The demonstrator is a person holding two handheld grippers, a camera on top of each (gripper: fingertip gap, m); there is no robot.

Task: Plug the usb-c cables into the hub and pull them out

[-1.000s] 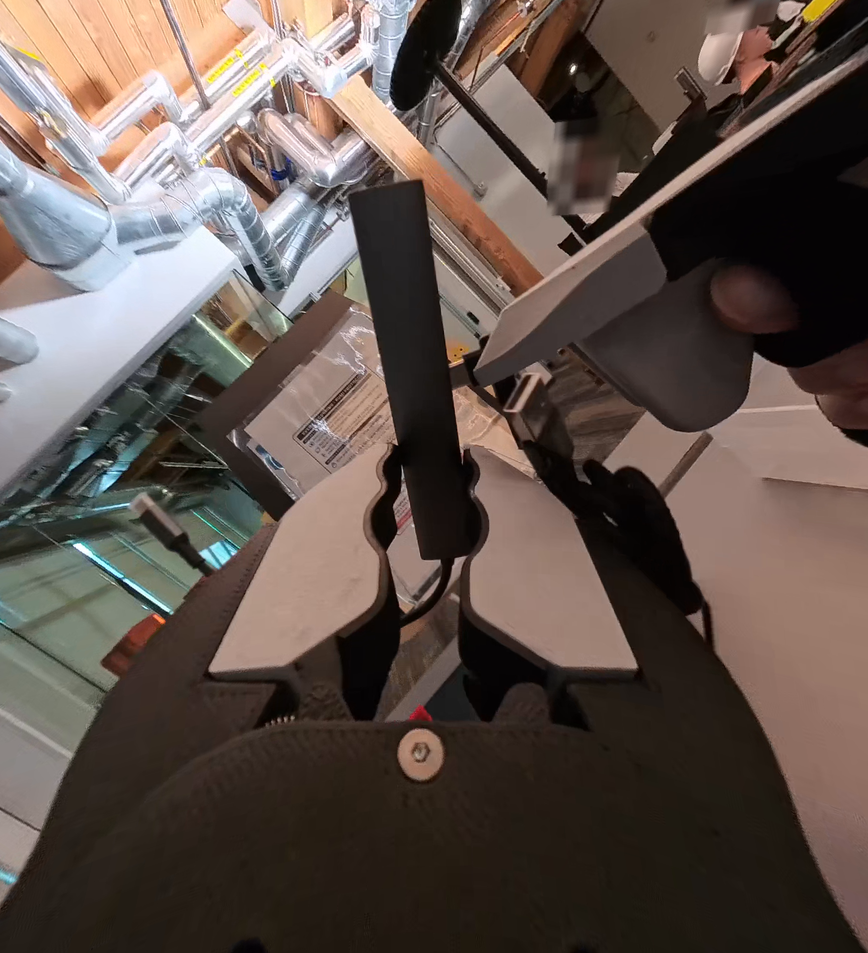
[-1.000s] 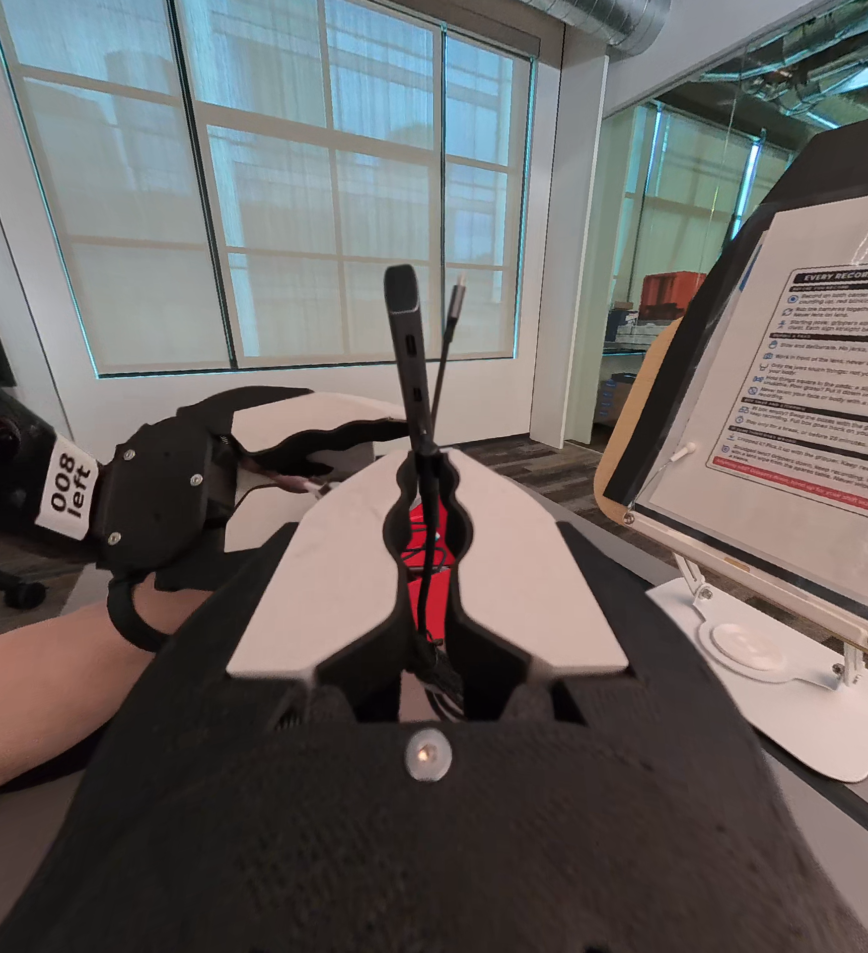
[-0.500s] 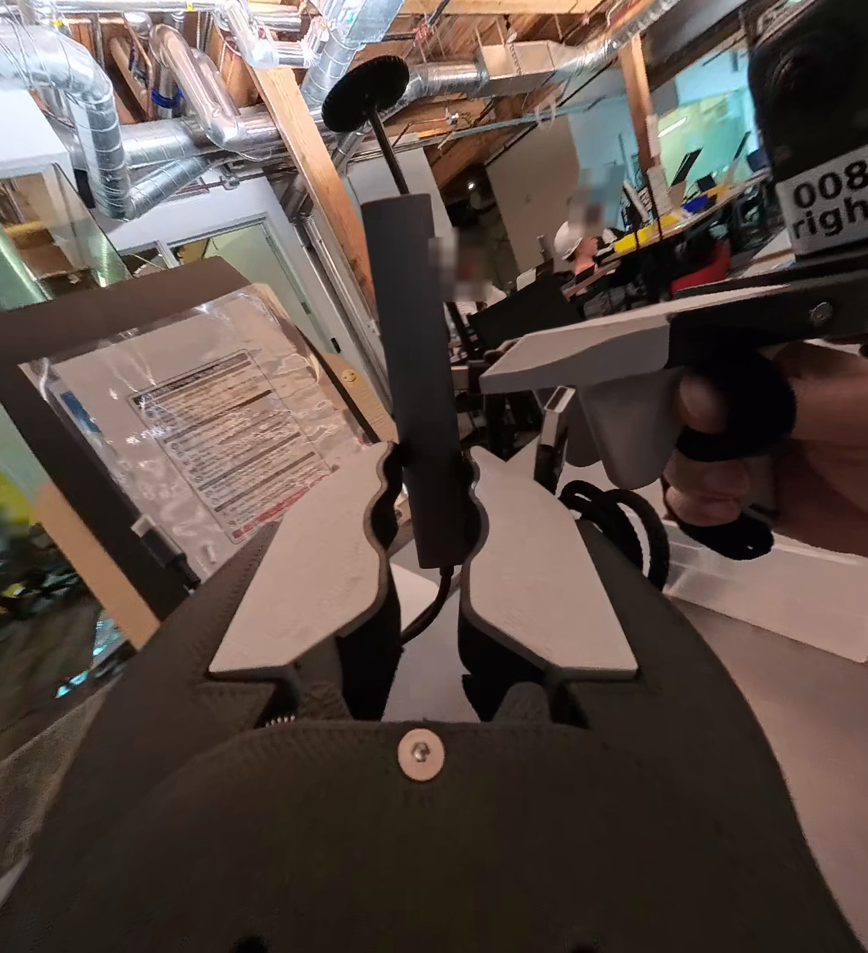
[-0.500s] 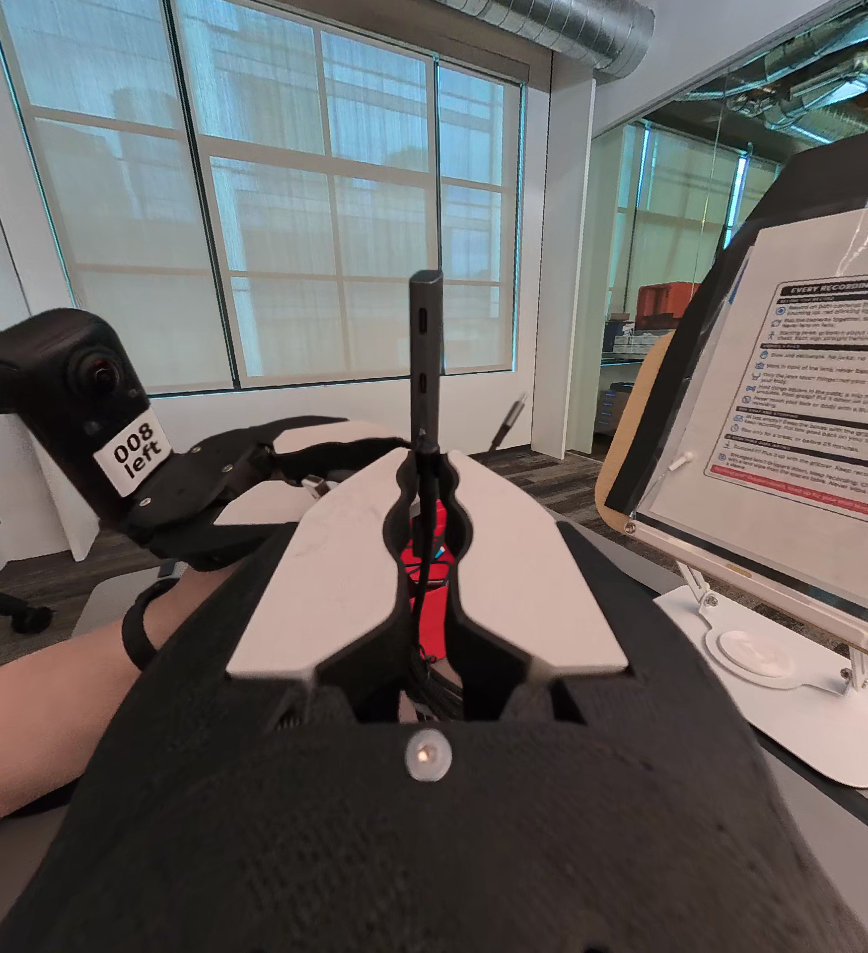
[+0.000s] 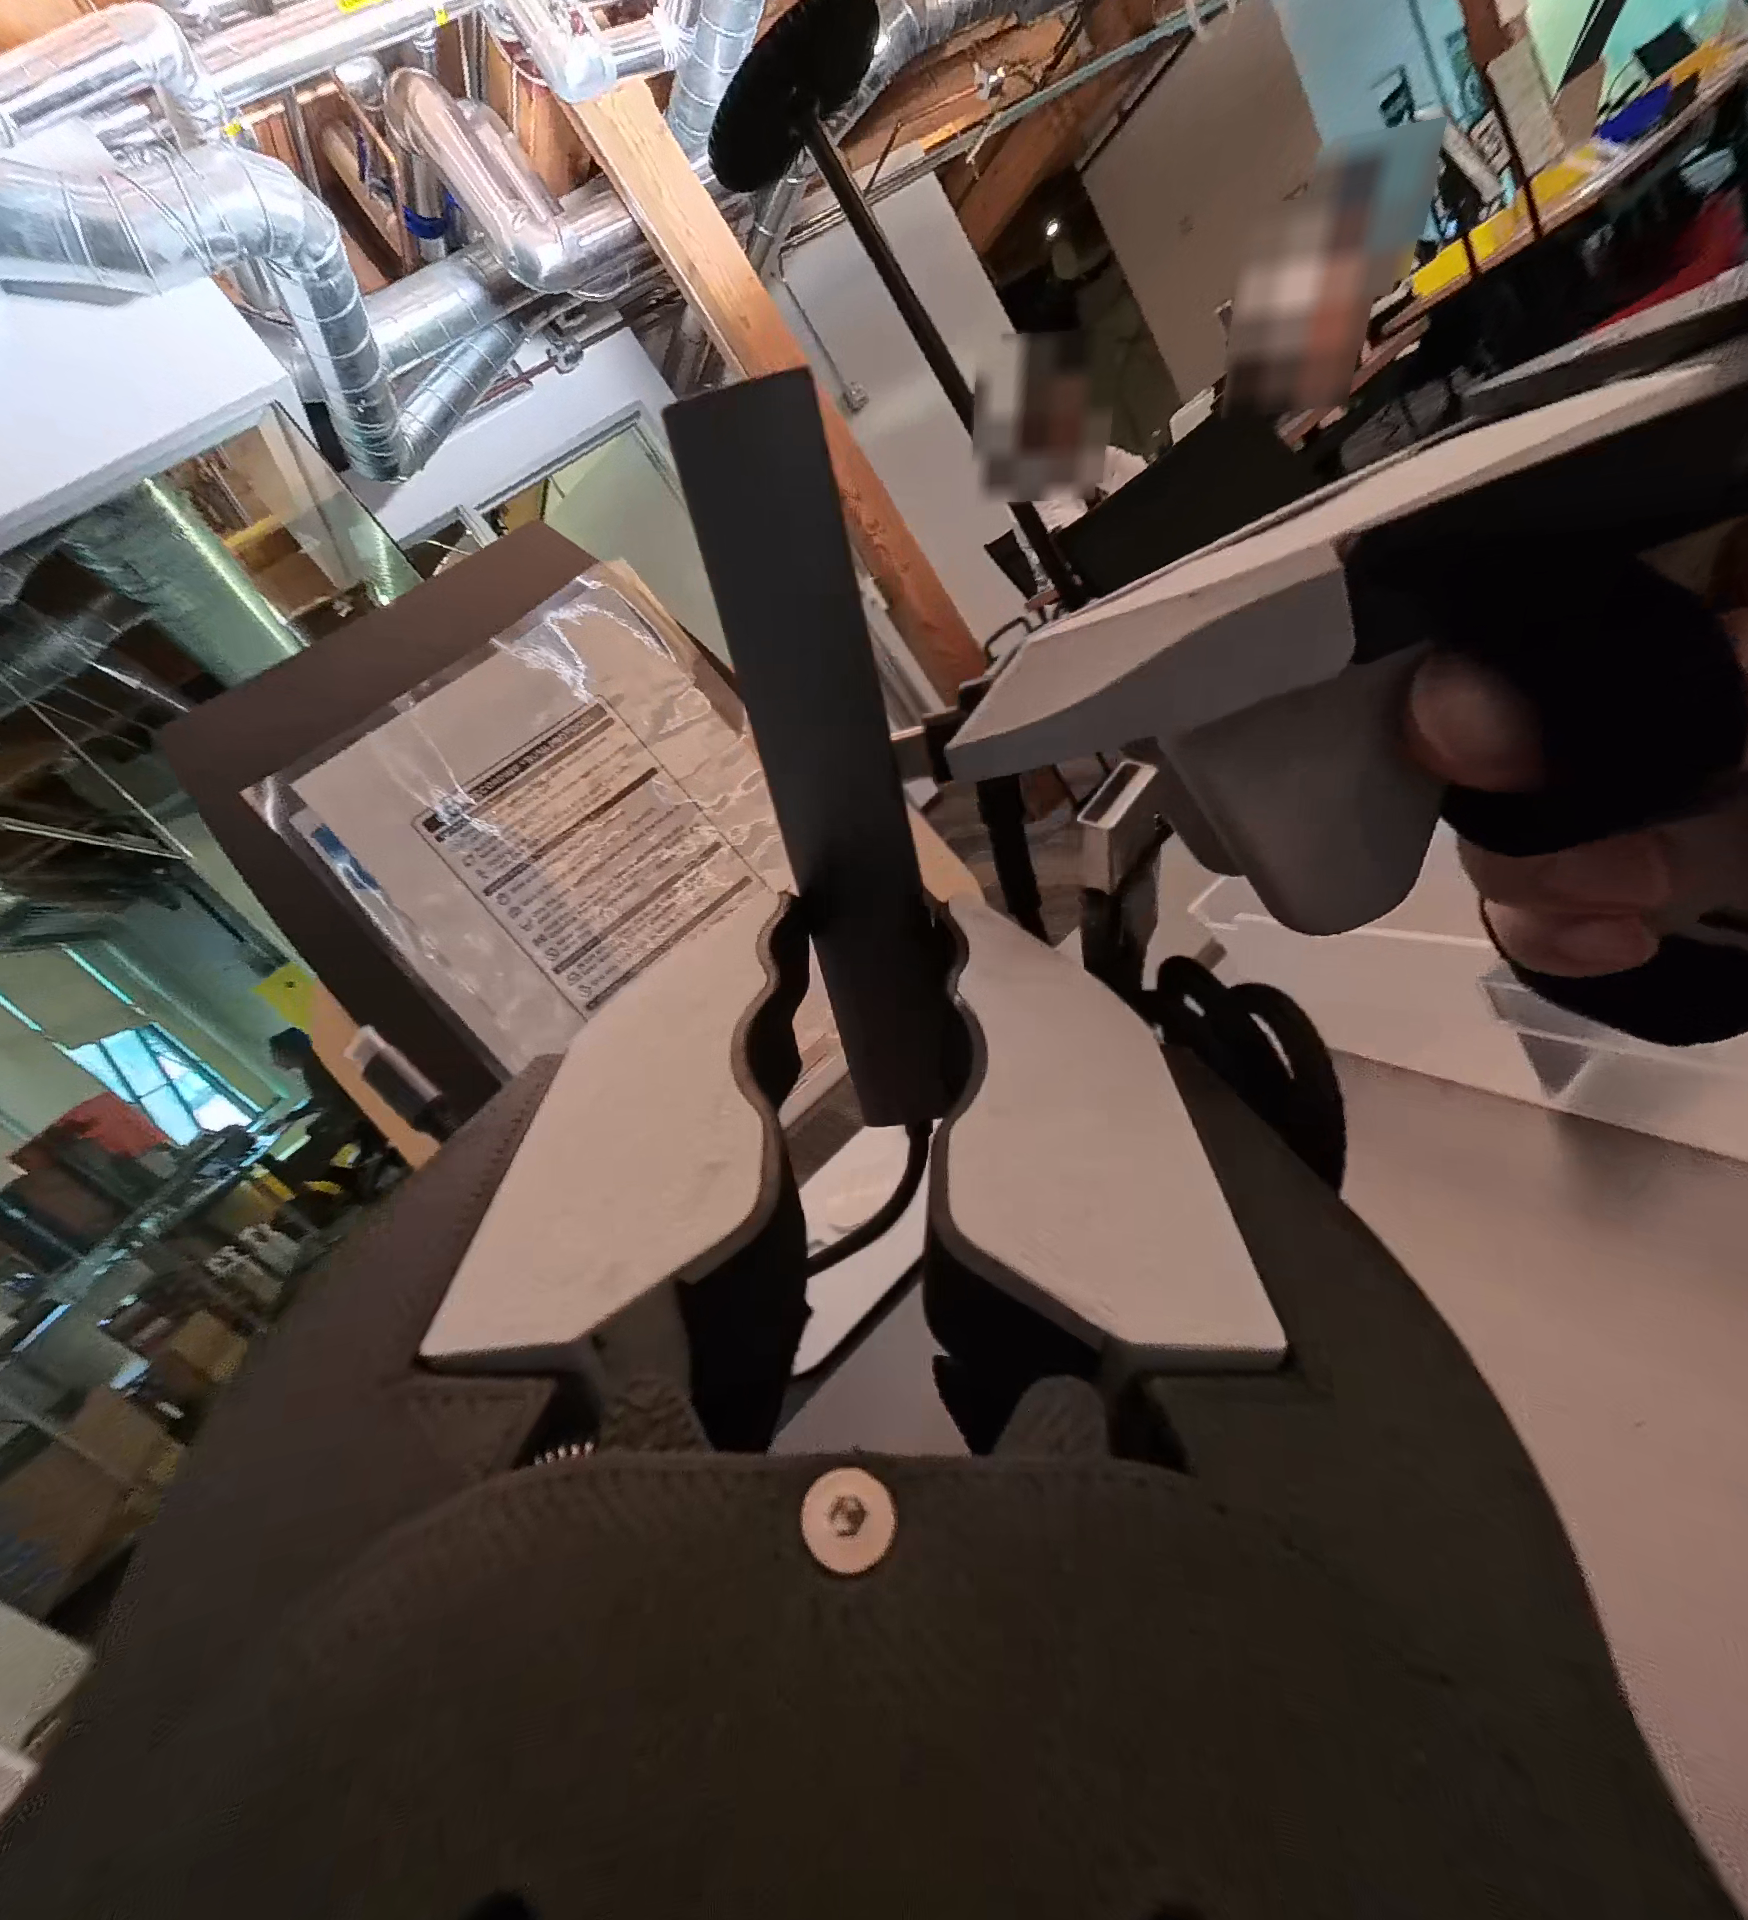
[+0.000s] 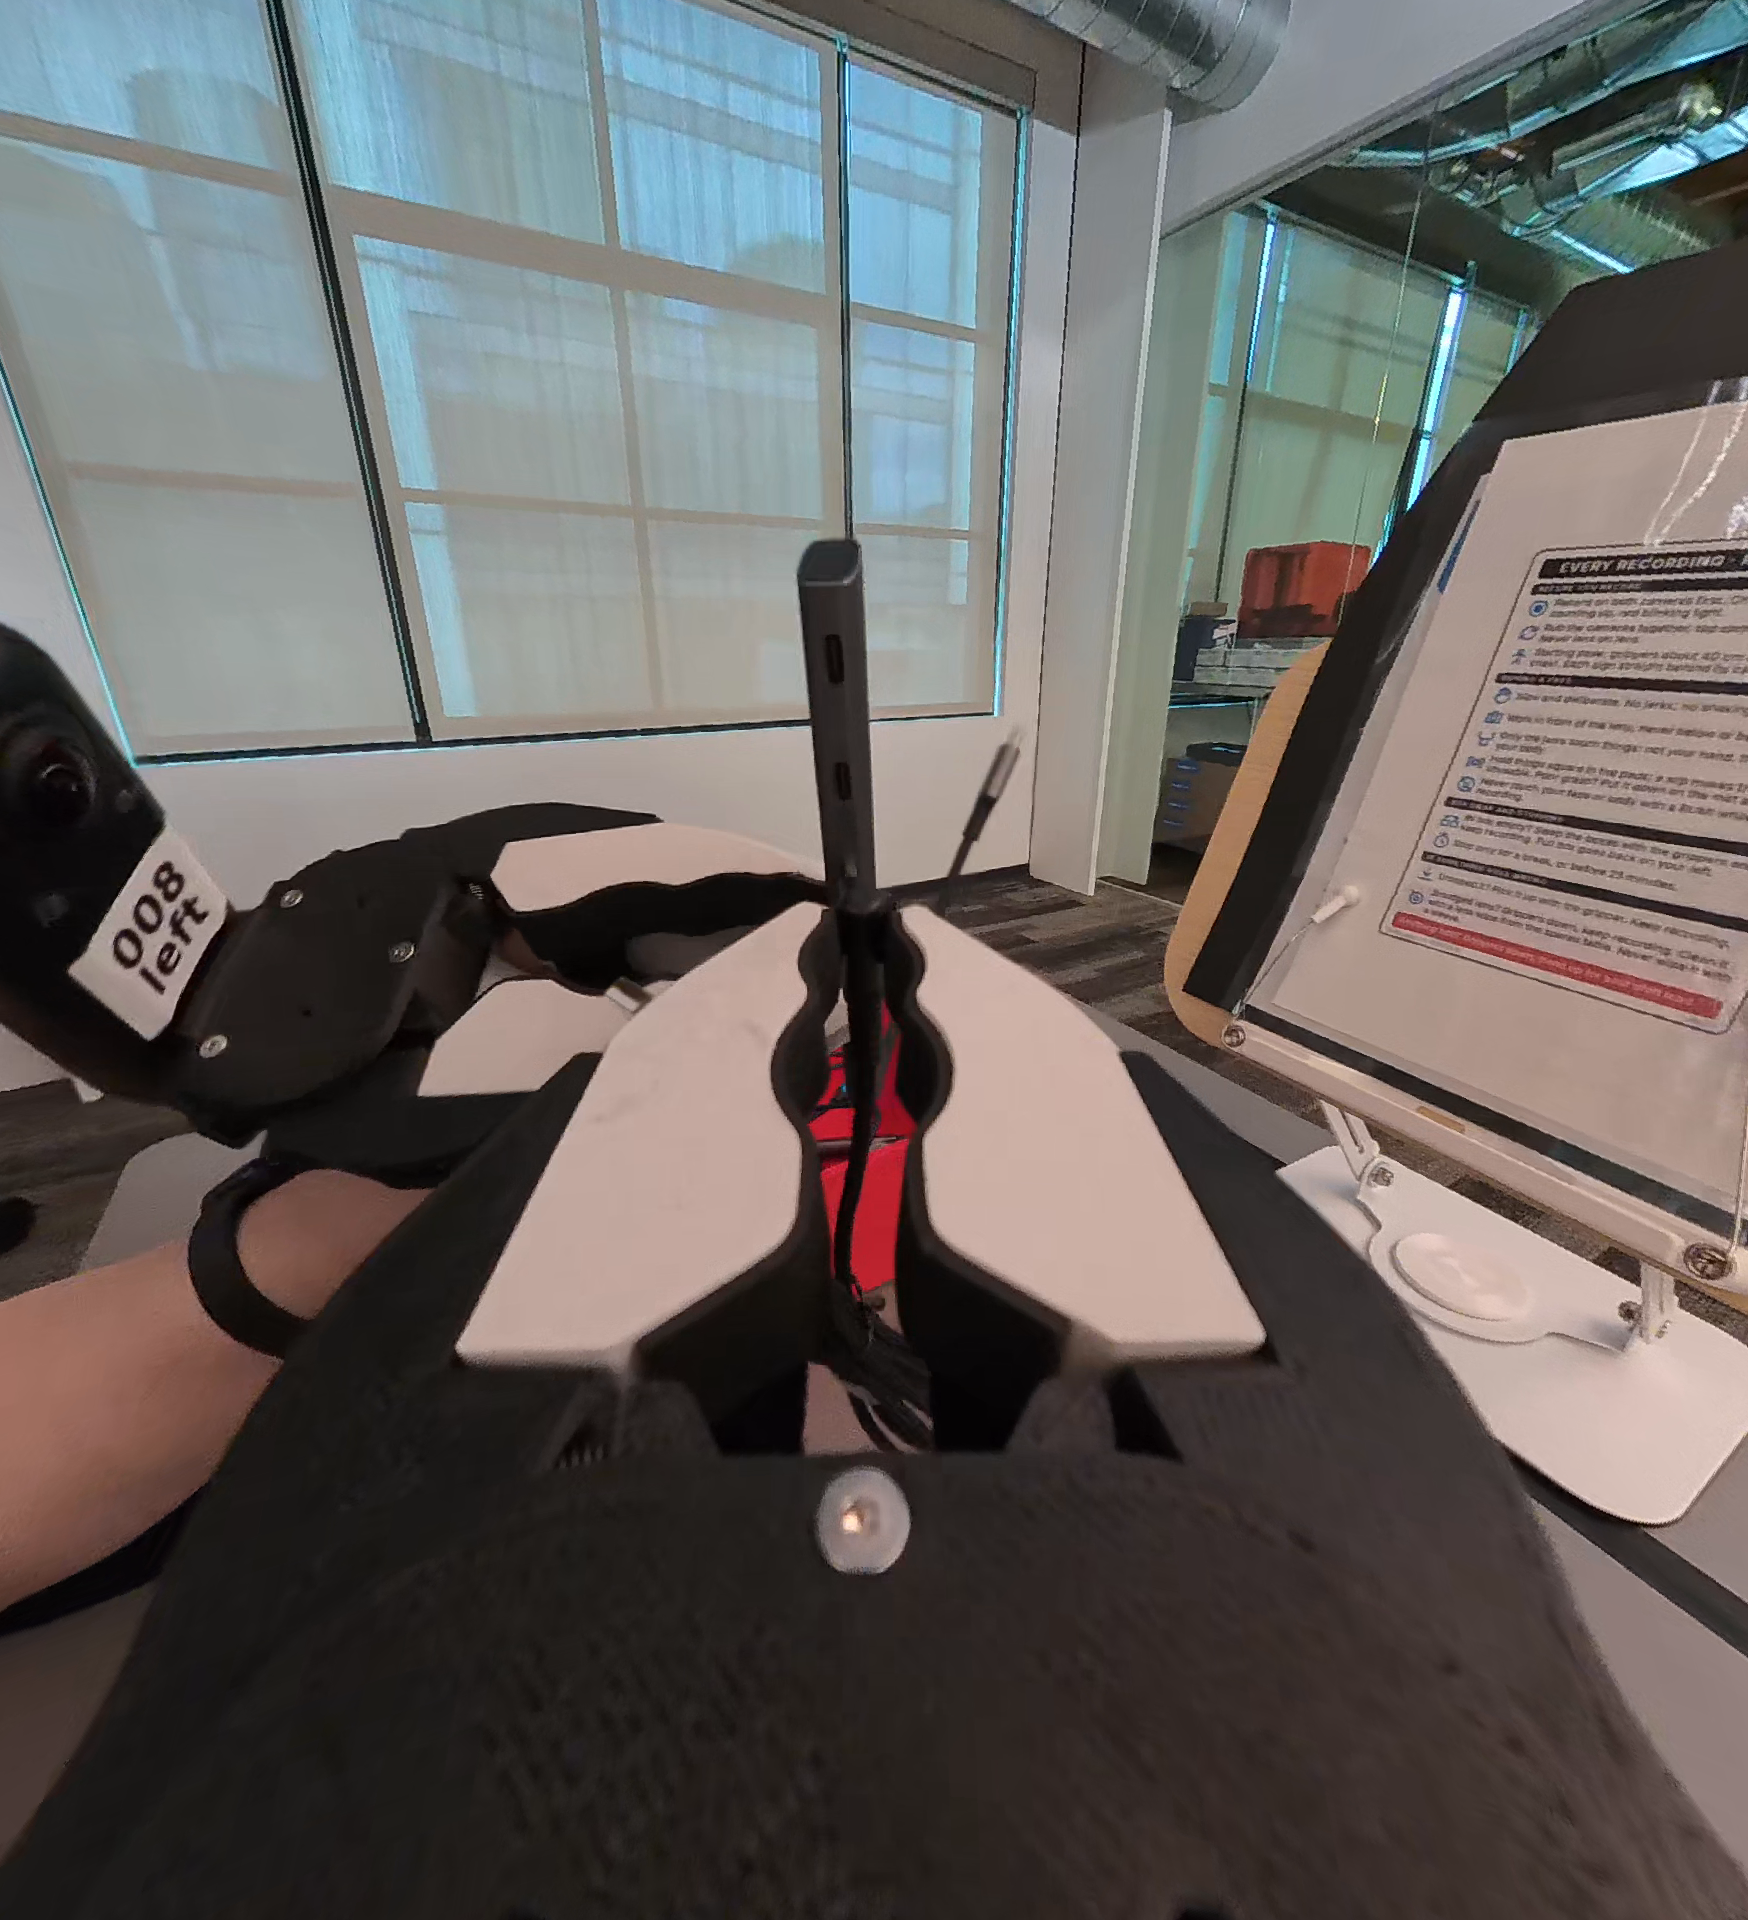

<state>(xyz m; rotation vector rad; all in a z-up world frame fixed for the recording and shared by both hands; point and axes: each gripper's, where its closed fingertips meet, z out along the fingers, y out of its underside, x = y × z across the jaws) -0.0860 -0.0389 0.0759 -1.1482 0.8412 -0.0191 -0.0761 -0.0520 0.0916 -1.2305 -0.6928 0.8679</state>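
My left gripper [image 5: 865,925] is shut on a dark grey USB hub [image 5: 797,707] that stands up out of its fingers. In the right wrist view the hub [image 6: 834,717] shows edge-on with its ports facing me. My right gripper [image 6: 854,920] is shut on a black USB-C cable [image 6: 854,1039]. Its tip sits against the hub's lower edge. In the left wrist view the right gripper [image 5: 963,743] meets the hub's right edge with a short metal plug [image 5: 908,740] between them; how deep the plug sits is hidden. A second cable's plug [image 6: 995,769] hangs free beside the hub.
A document stand with a laminated sheet [image 6: 1576,779] on a white base [image 6: 1576,1382] stands at the right; it also shows in the left wrist view [image 5: 558,810]. A red object [image 6: 859,1153] lies under my right fingers. A black cable coil [image 5: 1254,1039] hangs below the right gripper. My left and right fingertips are right by each other.
Both grippers have stayed tip to hub while swinging together. The left wrist view has tilted from the ceiling pipes towards the room. The free plug has dropped to the right of the hub.
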